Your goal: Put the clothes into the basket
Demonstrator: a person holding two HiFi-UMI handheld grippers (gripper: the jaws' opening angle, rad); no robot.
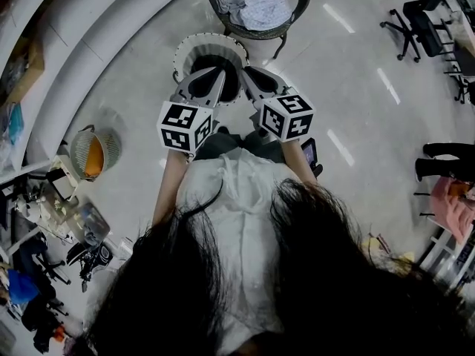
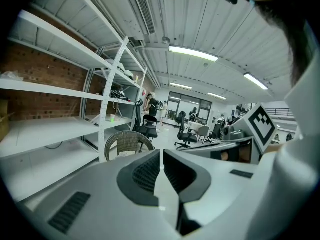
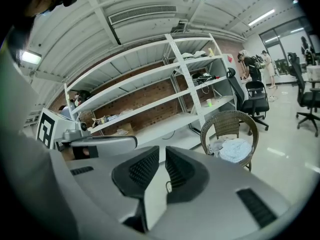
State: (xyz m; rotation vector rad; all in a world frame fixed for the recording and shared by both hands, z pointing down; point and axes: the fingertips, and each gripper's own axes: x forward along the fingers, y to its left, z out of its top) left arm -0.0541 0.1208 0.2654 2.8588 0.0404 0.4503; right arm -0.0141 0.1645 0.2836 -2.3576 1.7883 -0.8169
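Only the head view shows the white basket [image 1: 187,49], at upper centre under the tips of the left gripper [image 1: 220,80] and right gripper [image 1: 249,80]. Both grippers are clenched on nothing. The clothes [image 1: 256,10] lie on the wicker chair [image 1: 295,22] at the top edge, and the right gripper view shows them from the side.

This is looking like a workshop-style lab. White metal shelving [image 3: 181,73] is lining a brick wall [image 3: 156,97]. Office chairs [image 2: 186,134] are standing beyond the shelving.
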